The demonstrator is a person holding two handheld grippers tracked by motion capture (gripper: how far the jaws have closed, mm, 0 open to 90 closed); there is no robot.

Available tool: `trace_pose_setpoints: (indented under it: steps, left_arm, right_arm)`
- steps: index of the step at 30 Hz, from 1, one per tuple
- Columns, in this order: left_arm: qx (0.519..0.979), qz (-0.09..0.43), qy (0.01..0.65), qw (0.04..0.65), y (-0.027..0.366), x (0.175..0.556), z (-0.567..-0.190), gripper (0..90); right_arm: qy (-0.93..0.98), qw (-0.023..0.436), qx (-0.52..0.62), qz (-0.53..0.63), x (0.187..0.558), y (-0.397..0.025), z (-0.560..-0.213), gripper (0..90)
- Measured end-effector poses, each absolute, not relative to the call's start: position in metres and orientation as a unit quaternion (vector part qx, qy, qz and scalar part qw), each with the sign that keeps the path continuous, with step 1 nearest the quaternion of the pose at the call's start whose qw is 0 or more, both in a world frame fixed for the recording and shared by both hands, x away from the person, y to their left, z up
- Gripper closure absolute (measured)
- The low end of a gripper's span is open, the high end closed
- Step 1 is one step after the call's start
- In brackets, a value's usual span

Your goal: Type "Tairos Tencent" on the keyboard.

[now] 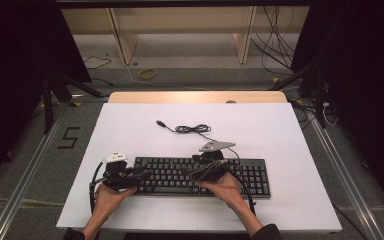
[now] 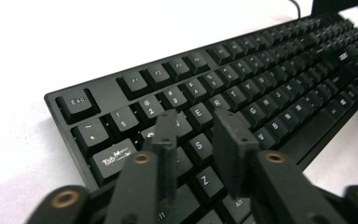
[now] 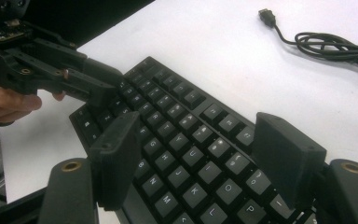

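The white counter (image 1: 130, 125) carries a black keyboard (image 1: 250, 175) near its front edge, its cable (image 1: 192, 129) coiled toward the back. The left gripper (image 1: 136, 176) hovers over the keyboard's left end, fingers (image 2: 165, 135) slightly parted around nothing. The right gripper (image 1: 194, 171) hangs over the middle keys, fingers (image 3: 286, 154) spread wide.

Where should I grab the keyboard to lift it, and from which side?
Judging by its long, flat pose, take the keyboard by its two short ends, left gripper from the left, right gripper from the right: the thin edges fit open jaws.
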State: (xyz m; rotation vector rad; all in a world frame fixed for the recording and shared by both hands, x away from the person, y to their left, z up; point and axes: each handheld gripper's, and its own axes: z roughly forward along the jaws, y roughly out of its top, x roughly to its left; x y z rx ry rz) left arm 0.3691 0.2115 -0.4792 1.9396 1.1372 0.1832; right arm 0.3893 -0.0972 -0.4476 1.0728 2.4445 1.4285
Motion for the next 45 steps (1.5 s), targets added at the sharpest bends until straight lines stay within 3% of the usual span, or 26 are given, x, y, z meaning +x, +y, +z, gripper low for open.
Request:
trace_pose_setpoints:
  steps: [1,9,10,36,45]
  left_arm:
    - [0.777,0.073,0.455,0.429,0.2115,0.3691,-0.4792,80.8]
    - [0.790,0.071,0.452,0.409,0.2097,0.3702,-0.4812,80.8]
    - [0.790,0.071,0.452,0.409,0.2097,0.3702,-0.4812,89.0]
    - [0.789,0.071,0.463,0.399,0.2073,0.3696,-0.4815,88.9]
    - [0.781,0.068,0.459,0.418,0.2083,0.3675,-0.4758,77.5]
  right_arm:
    - [0.806,0.057,0.354,0.471,0.3893,-0.0972,-0.4476,33.5]
    - [0.807,0.057,0.353,0.469,0.3892,-0.0969,-0.4480,33.5]
    - [0.807,0.057,0.353,0.469,0.3892,-0.0969,-0.4480,33.5]
    - [0.809,0.056,0.354,0.466,0.3887,-0.0959,-0.4493,33.5]
    - [0.808,0.057,0.354,0.467,0.3888,-0.0960,-0.4493,33.8]
